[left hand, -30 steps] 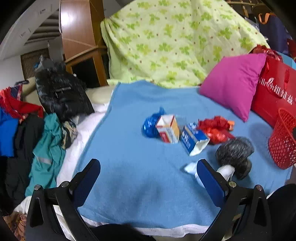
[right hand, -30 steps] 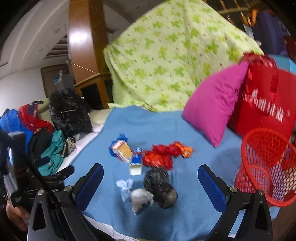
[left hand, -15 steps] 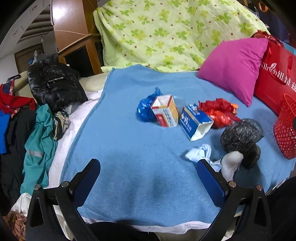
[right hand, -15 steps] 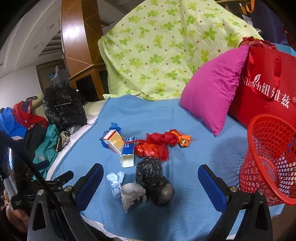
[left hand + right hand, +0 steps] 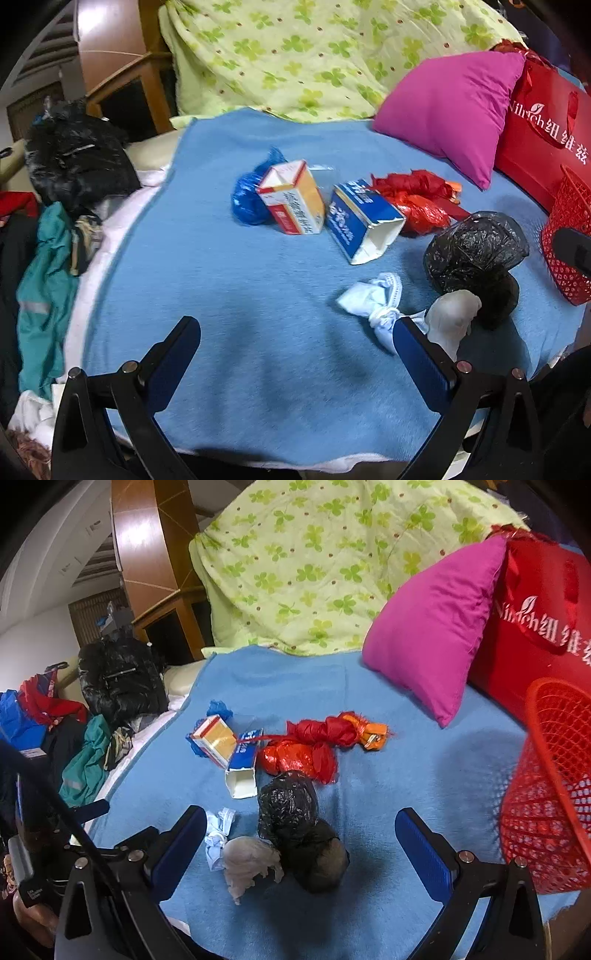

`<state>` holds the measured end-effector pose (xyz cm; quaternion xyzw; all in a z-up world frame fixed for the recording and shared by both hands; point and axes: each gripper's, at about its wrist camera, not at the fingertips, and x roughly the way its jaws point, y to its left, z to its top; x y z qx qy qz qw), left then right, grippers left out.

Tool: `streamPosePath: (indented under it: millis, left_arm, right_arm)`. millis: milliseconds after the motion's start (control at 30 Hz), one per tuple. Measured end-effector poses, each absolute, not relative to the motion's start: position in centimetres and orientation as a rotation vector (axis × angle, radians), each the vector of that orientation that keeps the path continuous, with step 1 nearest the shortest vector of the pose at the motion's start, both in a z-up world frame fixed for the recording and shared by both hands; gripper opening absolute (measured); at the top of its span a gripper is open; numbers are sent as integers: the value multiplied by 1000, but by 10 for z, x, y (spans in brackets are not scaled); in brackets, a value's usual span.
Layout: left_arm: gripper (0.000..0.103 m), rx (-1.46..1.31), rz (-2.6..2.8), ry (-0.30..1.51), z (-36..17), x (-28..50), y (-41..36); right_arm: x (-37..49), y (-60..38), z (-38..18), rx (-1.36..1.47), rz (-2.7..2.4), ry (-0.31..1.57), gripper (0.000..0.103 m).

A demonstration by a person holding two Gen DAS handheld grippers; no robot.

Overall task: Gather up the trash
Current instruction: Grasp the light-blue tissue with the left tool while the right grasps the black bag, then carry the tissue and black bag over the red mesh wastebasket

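Note:
Trash lies on the blue blanket [image 5: 207,280]: a blue plastic bag [image 5: 245,199], an orange-and-white carton [image 5: 291,197], a blue carton [image 5: 360,221], red wrapping [image 5: 417,199], a black plastic bag [image 5: 474,254], a white tissue wad [image 5: 452,321] and a pale blue crumpled mask [image 5: 373,299]. A red mesh basket [image 5: 550,797] stands at the right. My left gripper [image 5: 295,354] is open and empty, low over the blanket, left of the mask. My right gripper [image 5: 301,845] is open and empty, its fingers either side of the black bag [image 5: 291,812] and tissue [image 5: 247,862].
A pink pillow [image 5: 447,107] and a red paper bag [image 5: 546,136] stand at the back right. A green clover quilt [image 5: 314,51] is piled behind. Clothes, among them a black jacket [image 5: 74,155] and a teal garment [image 5: 44,288], lie along the left edge.
Both grippers have moved forward and down toward the trash, so the items look larger and closer. Both jaws stayed open. Nothing on the blanket has moved.

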<state>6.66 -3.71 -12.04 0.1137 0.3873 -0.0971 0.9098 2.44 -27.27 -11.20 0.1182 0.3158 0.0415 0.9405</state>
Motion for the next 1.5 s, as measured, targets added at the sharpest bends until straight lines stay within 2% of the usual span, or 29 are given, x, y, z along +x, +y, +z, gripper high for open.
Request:
streamPosePath:
  millis: [167,267,333,533,600,700,900,1233,1500]
  left_arm:
    - [102,213,-232,852,-140,91,-44]
    - [89,175,-295,897,-152,106,-49]
    - [75,134,-336,933,-161,115,-53]
    - [49,-8,-460,1009,-177,127,-62]
    - [44,-26,-491,1014,-180,127,-65]
    - [34,-51,-521,1022,-184,128,-66]
    - [21,-60,-524,990,-180,121,-62]
    - [20,26,-456,849,-146,101,-55]
    - [20,90,-456,784,-118,88,-78]
  right_arm:
    - [60,-274,-130,291,120,719,100]
    - [80,-275,-143,333,145,780,86]
    - [91,-276,-151,350,143,819,84]
    - [112,-277,-179,409,145,952,69]
    - [115,-279,-187,453,163,980,57]
    - [115,-283,-193,480,166,986,48]
    - [99,-289,-180,507,172,908,41]
    - [63,-284,-129,307,64,662,40]
    - [41,-281,-108,202,0,575,40]
